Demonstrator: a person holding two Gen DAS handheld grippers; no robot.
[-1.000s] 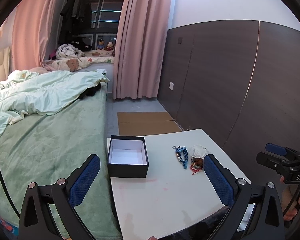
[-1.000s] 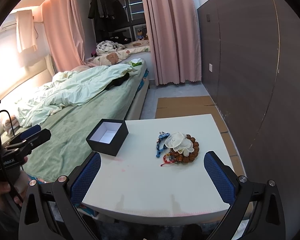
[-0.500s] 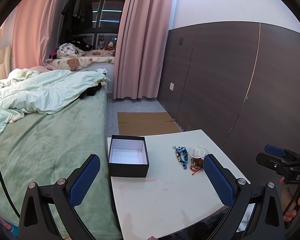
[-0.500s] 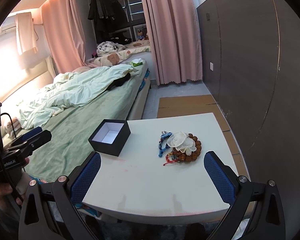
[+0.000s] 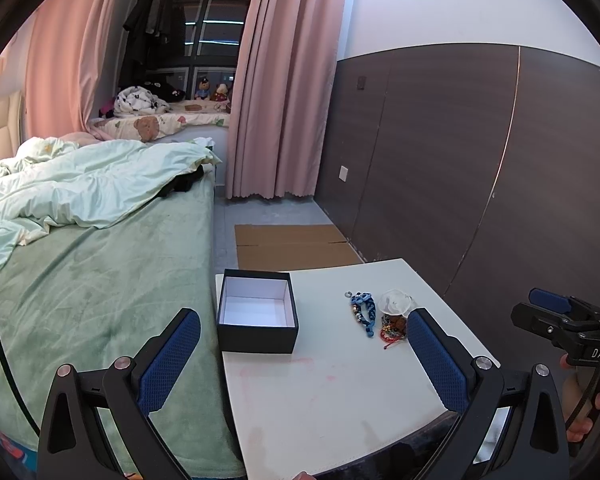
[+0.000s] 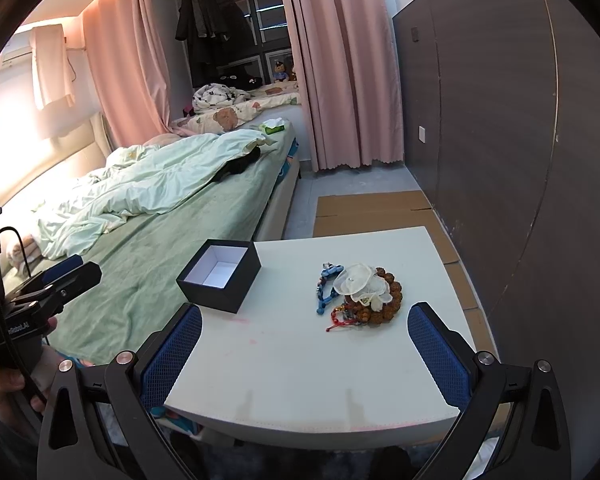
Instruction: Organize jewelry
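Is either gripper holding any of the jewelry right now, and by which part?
Nothing is held. Left gripper and right gripper are both open and empty; the jewelry pile lies untouched on the table.

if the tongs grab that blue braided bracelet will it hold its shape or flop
Likely floppy: the blue braided bracelet lies in a loose, bent line on the white table, like soft cord. It looks thin and probably light. One end lies right by the white flower piece and brown bead bracelet, so lifting it may drag those along.
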